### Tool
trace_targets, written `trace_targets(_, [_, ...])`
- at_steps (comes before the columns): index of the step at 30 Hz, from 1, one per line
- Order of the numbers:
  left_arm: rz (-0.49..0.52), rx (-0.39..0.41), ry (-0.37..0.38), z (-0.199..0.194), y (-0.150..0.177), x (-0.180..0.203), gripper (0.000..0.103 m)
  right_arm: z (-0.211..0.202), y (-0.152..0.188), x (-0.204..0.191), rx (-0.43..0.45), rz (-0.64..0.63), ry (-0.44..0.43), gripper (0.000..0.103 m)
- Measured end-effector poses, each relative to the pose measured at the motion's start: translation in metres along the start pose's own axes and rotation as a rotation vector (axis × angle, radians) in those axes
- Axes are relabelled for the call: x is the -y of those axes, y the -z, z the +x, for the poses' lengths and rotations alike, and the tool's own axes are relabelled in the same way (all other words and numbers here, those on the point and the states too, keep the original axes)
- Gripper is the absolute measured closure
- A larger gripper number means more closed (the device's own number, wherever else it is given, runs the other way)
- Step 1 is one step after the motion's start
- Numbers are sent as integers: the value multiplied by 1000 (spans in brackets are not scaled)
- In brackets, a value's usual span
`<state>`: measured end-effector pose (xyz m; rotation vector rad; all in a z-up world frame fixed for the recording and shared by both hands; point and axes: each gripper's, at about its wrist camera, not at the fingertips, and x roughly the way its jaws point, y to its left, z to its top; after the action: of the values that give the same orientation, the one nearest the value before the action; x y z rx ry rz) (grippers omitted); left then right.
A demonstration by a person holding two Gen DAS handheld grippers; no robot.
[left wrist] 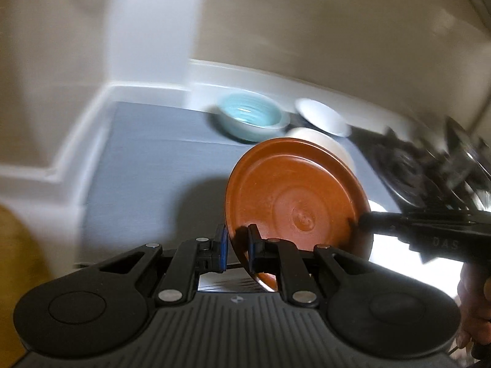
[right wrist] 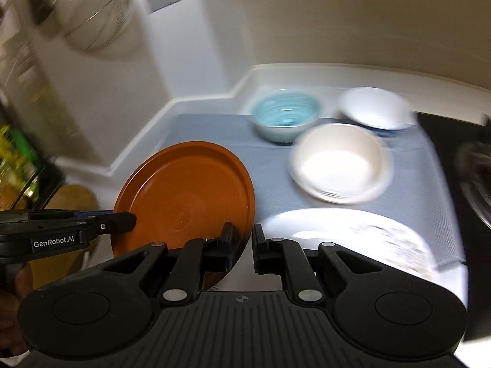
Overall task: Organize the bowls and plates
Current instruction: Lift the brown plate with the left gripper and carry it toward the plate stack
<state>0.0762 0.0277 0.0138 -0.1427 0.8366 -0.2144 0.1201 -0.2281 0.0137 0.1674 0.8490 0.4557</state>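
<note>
An orange plate (left wrist: 291,196) is held tilted above the grey mat (left wrist: 147,159). My left gripper (left wrist: 237,245) is shut on its near rim. My right gripper (right wrist: 244,242) has the plate's (right wrist: 184,196) opposite rim between its jaws, and it reaches in from the right in the left wrist view (left wrist: 362,219). A light blue bowl (right wrist: 285,116), a white bowl (right wrist: 374,107), a cream bowl on plates (right wrist: 340,159) and a patterned white plate (right wrist: 353,233) sit on the mat.
White counter walls (left wrist: 92,116) bound the mat at the back and left. A stove with a metal pan (left wrist: 445,165) lies to the right. A metal strainer (right wrist: 92,9) hangs up left. The image is motion-blurred.
</note>
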Motion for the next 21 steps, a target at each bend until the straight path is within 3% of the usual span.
trace_targets(6, [141,-74,98,36,0,51,89,-22,27,47,-41,104,107,89])
trace_targets(10, [195,-120,125,54,8,73,89,-25,43,67,-88,156,170,89])
trace_targets(21, [178,-178,101,68,25,79,89,-20,57,71,-174,111,199,89])
